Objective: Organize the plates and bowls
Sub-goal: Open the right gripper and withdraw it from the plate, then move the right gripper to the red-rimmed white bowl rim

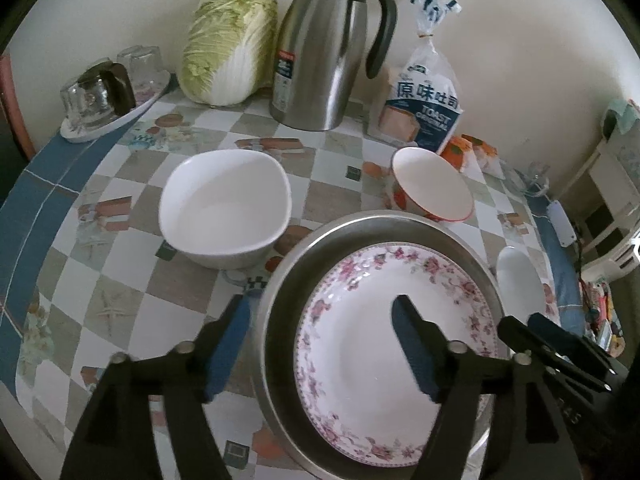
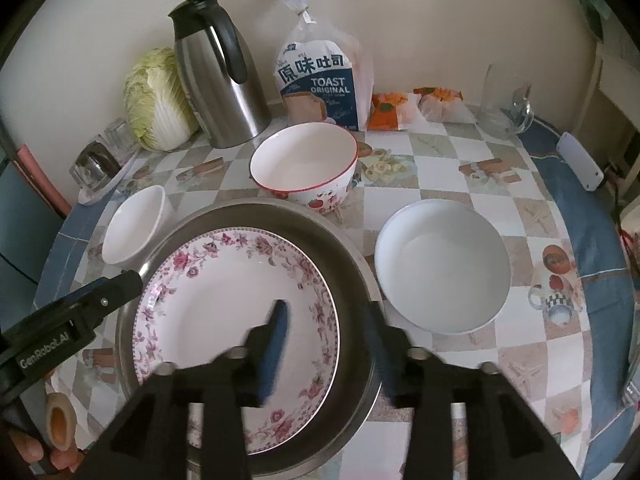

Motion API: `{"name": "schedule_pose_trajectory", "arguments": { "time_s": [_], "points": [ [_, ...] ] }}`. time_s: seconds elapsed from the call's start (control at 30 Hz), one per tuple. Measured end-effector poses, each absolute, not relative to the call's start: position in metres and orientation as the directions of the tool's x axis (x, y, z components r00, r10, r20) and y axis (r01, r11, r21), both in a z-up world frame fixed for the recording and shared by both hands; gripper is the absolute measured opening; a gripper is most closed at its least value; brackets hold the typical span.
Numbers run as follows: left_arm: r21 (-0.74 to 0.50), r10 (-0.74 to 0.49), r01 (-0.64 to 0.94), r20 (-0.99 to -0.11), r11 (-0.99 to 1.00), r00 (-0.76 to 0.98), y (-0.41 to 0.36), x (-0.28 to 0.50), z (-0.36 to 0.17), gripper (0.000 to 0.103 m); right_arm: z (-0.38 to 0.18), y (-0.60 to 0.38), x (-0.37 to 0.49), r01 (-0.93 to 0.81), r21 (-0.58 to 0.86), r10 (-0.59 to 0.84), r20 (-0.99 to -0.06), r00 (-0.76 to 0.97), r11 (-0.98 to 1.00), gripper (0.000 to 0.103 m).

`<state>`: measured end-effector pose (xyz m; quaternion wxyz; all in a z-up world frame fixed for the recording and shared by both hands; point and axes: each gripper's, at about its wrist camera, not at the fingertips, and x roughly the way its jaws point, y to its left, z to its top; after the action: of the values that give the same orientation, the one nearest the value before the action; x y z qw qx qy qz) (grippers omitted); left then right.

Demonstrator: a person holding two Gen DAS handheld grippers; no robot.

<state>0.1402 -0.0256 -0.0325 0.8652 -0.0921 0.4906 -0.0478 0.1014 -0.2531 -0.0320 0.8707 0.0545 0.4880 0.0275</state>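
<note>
A pink-flowered plate [image 1: 360,320] [image 2: 224,304] lies inside a wide steel basin [image 1: 280,320] [image 2: 352,280] on the checked tablecloth. My left gripper [image 1: 324,344] is open and straddles the basin's left rim, with no pad touching it. My right gripper [image 2: 328,342] is open too, one finger over the plate and the other outside the basin's right rim. A red-rimmed bowl [image 1: 432,184] [image 2: 304,160] stands just behind the basin. One white bowl [image 1: 224,208] [image 2: 136,224] sits to the basin's left and another white bowl [image 1: 520,276] [image 2: 444,264] to its right.
Along the wall at the back stand a cabbage [image 1: 228,44], a steel jug [image 1: 324,52] and a bag of toast [image 2: 320,80]. Upturned glasses on a small tray [image 1: 100,96] are at the far left. A glass pitcher [image 2: 504,100] is at the far right.
</note>
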Motion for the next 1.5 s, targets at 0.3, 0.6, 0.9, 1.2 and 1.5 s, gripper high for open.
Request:
{"name": "schedule_pose_trajectory", "arguments": {
  "time_s": [0.3, 0.6, 0.9, 1.2, 1.5],
  "points": [
    [-0.158, -0.105, -0.061, -0.853, 0.985, 0.512, -0.018, 0.14, -0.035, 0.091, -0.029, -0.25, 0.1, -0.014, 0.106, 0.096, -0.831, 0.548, 0.994, 0.077],
    [-0.122, -0.068, -0.072, -0.854, 0.99, 0.516, -0.021, 0.139, -0.039, 0.092, -0.03, -0.254, 0.099, -0.006, 0.119, 0.102, -0.826, 0.555, 0.993, 0.093],
    [-0.106, -0.058, -0.066, -0.86, 0.992, 0.508, -0.025, 0.14, -0.043, 0.093, -0.032, -0.26, 0.1, 0.013, 0.138, 0.107, -0.827, 0.553, 0.99, 0.103],
    [-0.116, -0.07, -0.061, -0.859, 0.991, 0.507, -0.027, 0.14, -0.041, 0.093, -0.031, -0.264, 0.1, 0.02, 0.152, 0.115, -0.824, 0.554, 0.988, 0.103],
    [-0.153, -0.102, -0.047, -0.83, 0.987, 0.548, -0.023, 0.146, -0.029, 0.093, -0.019, -0.28, 0.096, 0.068, 0.201, 0.119, -0.788, 0.604, 0.977, 0.103]
  ]
}}
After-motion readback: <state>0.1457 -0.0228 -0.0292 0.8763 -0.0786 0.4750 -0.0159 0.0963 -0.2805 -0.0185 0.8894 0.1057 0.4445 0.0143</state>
